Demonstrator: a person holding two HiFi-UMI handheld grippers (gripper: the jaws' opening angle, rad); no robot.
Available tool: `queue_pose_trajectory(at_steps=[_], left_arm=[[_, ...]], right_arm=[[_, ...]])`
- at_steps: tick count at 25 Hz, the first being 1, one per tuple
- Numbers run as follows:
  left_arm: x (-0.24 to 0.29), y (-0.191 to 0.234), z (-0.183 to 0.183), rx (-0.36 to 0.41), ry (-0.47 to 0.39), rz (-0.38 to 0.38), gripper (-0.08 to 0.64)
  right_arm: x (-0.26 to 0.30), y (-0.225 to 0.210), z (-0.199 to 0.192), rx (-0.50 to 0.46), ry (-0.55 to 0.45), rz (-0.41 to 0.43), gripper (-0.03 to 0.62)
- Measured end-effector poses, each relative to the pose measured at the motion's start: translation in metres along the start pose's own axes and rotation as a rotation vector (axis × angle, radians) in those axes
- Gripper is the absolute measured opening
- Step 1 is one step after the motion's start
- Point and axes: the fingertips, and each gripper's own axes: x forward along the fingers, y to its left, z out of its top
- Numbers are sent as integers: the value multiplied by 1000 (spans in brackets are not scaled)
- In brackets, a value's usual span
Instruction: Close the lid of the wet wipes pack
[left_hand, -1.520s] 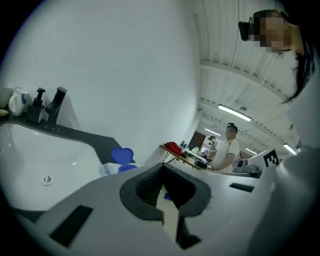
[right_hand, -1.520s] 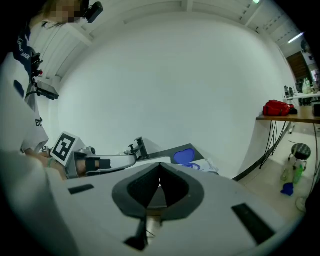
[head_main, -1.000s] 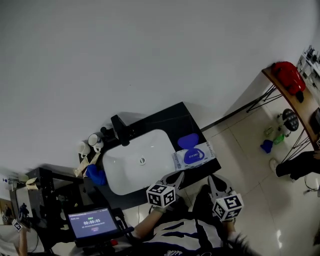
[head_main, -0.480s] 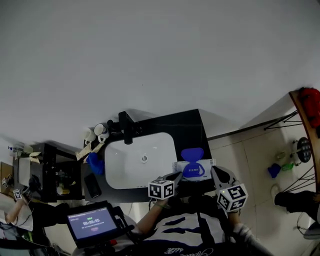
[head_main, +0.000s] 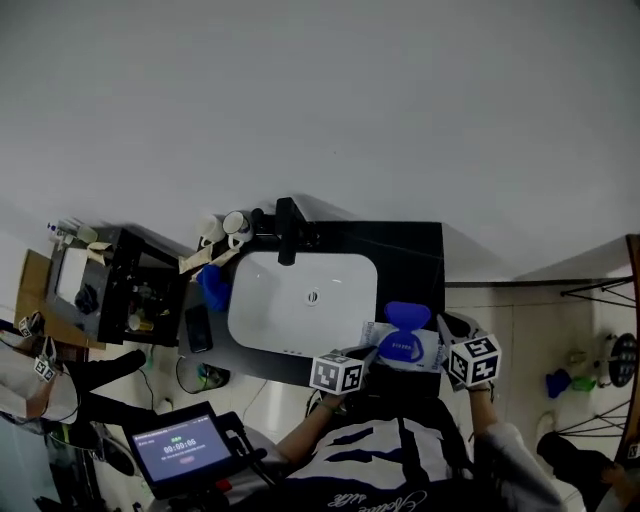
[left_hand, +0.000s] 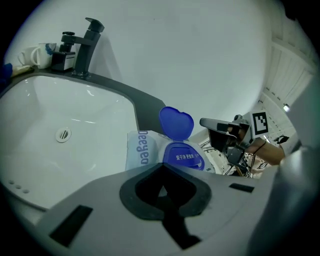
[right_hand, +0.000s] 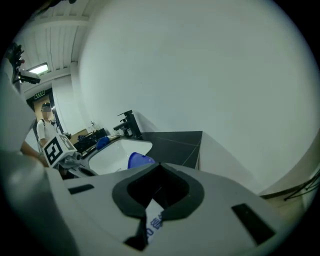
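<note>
Left gripper (left_hand: 161, 190) first: jaws are pressed together with nothing in them, and it's parked at the near-left corner of the white soft plastic wet wipes pack (left_hand: 145, 152) with the blue print. Right gripper (right_hand: 152, 197) has its jaws together too. A sliver of the pack shows through the slit, but it looks like it's lying beyond the tips, not pinched.

The pack sits on the black stone countertop (right_hand: 172, 142), just right of the white oval sink basin (left_hand: 100, 115), with its long side running left to right across the person. The grippers bracket it, one at each end.

The bit that matters: the blue rounded flip lid (left_hand: 176, 123) stands upright on the far edge of the blue opening, so the hinge is on the wall side. I'd guess it has to be tipped back toward the person and pressed down. From the left gripper it's straight ahead and slightly right. Both are near, but the right one looks a touch closer.
</note>
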Motion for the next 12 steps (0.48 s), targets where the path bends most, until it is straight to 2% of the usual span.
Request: queue_pose_trajectory(at_steps=[6,12], left_arm=[[0,8,2,-4,-6,34,0],[-2,9,1,-3,-8,44,0]], right_arm=[[39,-5,-2,-18,71,47,-2],[27,21,-3,-20,61,119,-2]])
